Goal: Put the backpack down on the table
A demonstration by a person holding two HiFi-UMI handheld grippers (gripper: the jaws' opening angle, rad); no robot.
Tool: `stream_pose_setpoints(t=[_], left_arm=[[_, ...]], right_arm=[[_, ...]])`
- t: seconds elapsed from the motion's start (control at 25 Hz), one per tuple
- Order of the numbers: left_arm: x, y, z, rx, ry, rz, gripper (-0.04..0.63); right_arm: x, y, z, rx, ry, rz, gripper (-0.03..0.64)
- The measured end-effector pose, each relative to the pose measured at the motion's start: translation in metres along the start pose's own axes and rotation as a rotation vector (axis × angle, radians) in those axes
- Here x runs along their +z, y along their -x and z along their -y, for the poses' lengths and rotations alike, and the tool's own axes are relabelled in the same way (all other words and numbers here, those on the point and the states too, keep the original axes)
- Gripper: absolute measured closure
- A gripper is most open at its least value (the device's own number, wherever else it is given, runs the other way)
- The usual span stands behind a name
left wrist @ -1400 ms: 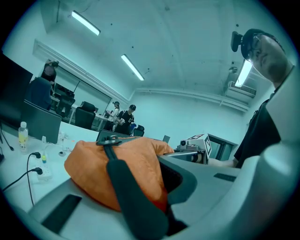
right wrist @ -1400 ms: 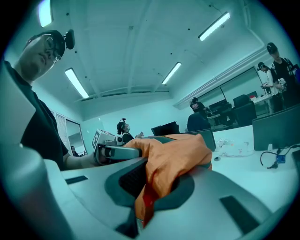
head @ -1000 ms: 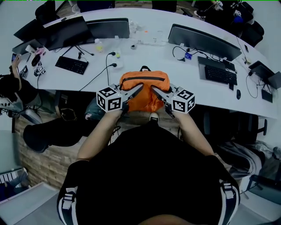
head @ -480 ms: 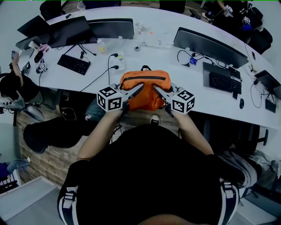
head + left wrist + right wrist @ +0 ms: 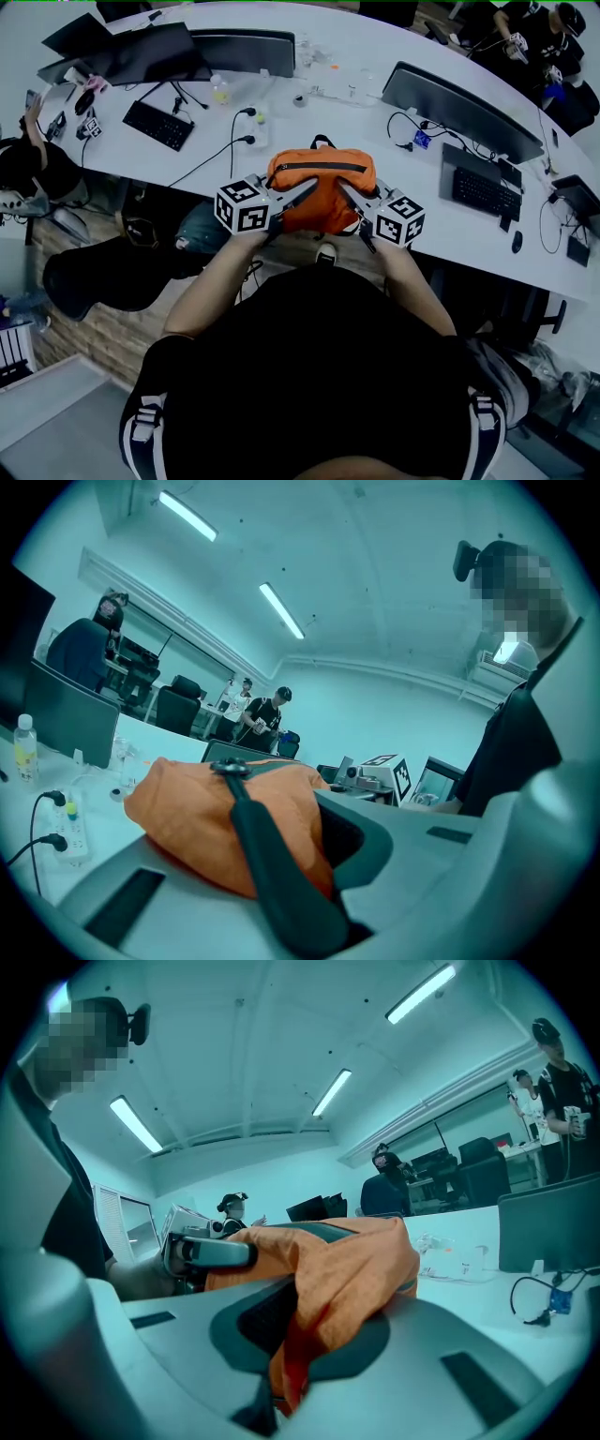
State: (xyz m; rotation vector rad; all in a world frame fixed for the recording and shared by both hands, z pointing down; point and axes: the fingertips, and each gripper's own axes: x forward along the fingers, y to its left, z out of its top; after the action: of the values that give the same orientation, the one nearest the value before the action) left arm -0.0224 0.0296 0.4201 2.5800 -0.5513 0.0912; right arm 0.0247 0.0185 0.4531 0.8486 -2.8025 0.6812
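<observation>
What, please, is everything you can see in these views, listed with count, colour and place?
backpack: one, orange with black zip, at the table's near edge, between both tongs.
table: one, white, curved, across the head view's top.
monitors: at least three, dark, along the table's far side.
keyboards: two, black, one left, one right.
power strip: one, white, black plugs, left behind the backpack.
bottle: one, clear, near the left monitors.
left tongs: one, grey, shut on the backpack's left side.
right tongs: one, grey, shut on its right side.
</observation>
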Motion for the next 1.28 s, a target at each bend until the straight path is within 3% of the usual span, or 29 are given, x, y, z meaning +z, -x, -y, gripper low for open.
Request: stream_pose_setpoints(t=[0.6, 1.28], left_arm=[[0.009, -0.058, -0.032, 0.045, 0.039, -0.014, 0.561], [0.015, -0.09, -0.044, 0.082, 0.08, -0.018, 0.561]], right_arm=[[0.008, 0.001, 0.069, 0.049, -0.005, -0.019, 0.58], [0.015, 0.006, 0.104, 0.097, -0.01, -0.054, 0.58]])
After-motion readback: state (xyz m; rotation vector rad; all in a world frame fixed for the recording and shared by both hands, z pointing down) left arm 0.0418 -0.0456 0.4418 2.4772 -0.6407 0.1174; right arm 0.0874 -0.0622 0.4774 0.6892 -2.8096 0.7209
